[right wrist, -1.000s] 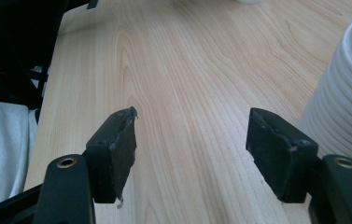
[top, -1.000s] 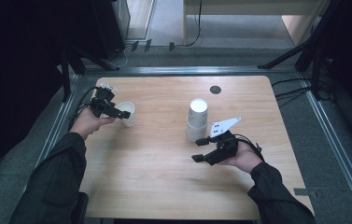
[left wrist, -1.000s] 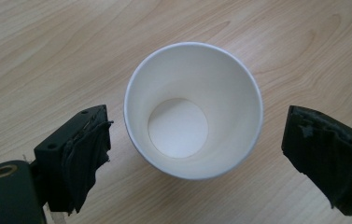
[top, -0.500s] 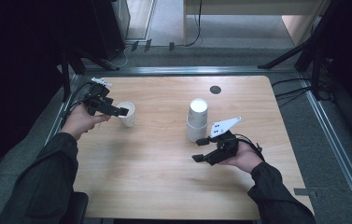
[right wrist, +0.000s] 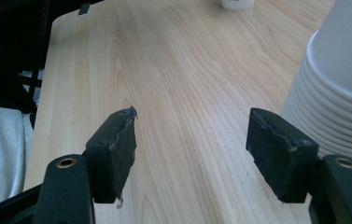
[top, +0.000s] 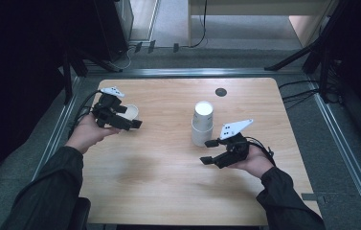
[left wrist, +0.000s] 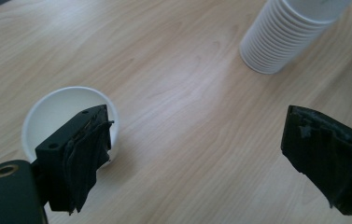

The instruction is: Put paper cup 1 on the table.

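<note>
Left hand-held gripper [top: 131, 120] is open and empty, and it has pulled back toward the person and lifted off the single cup [top: 130, 112] over the last second; a second ago its jaws sat right at that cup, now the left gripper view shows the cup [left wrist: 66, 114] standing upright on the counter [top: 168, 191] behind one pad, clear of both. Reads as a finished placement: one cup separated and parked near the counter's left edge. Right hand-held gripper [top: 210, 151] hasn't shifted, jaws about half open with nothing between them, sitting just beside the base of the cup stack [top: 202, 123]; the right gripper view has the stack's [right wrist: 337, 93] ribbed rims just outside one jaw, not touching. Stack is upside down, mid-counter, well apart from the single cup. My guess at the next step: left hand comes back across to peel another cup while the right one steadies the stack. Risk: the nested rims are tight, so two may come off together.
</note>
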The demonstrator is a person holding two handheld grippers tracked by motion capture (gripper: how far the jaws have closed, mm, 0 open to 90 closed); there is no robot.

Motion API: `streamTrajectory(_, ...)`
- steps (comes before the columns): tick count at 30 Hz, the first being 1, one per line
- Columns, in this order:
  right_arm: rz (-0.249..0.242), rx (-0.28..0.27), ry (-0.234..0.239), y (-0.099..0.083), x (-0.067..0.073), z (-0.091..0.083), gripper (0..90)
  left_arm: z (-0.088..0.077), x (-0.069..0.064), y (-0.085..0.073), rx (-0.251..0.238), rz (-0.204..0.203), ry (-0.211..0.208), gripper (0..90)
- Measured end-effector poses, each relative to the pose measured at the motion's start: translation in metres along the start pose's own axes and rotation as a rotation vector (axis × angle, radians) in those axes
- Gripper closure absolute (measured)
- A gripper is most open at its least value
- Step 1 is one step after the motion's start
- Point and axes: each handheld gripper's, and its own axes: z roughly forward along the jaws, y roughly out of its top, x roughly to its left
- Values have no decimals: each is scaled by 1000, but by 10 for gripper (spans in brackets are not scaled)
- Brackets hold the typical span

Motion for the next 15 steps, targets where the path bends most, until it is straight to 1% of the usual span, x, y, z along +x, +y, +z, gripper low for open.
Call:
streamTrajectory(1, 0, 0, 0, 0, 0, 0, 336, 2, -4, -1, -1, 3, -3, 86)
streamTrajectory(2, -4, -4, -7, -1, 0, -2, 336, 4, -11, -2, -6, 14, -17, 86)
streamTrajectory(3, -7, -6, -13, -1, 0, -3, 336, 5, -15, -3, -15, 17, -22, 86)
streamTrajectory(4, -7, -5, -14, -1, 0, -4, 336, 5, -15, -3, -15, 17, -22, 86)
streamTrajectory(5, -10, -6, -18, -2, 0, -5, 336, 7, -19, -3, -22, 17, -33, 86)
streamTrajectory(7, -1, -6, -21, -2, -2, -5, 336, 9, -25, -5, -29, 17, -50, 86)
streamTrajectory(8, 0, -3, -22, -2, -2, -6, 336, 12, -31, -7, -40, 26, -61, 87)
streamTrajectory(11, 5, 6, -25, -3, -3, -6, 336, 17, -35, -10, -42, 32, -73, 118)
streamTrajectory(12, 5, 7, -30, -3, -4, -6, 336, 23, -39, -12, -32, 36, -82, 118)
streamTrajectory(14, 4, 6, -31, -3, -4, -6, 336, 25, -41, -13, -34, 34, -84, 118)
streamTrajectory(15, 3, 4, -34, -3, -5, -6, 336, 29, -44, -14, -46, 30, -103, 118)
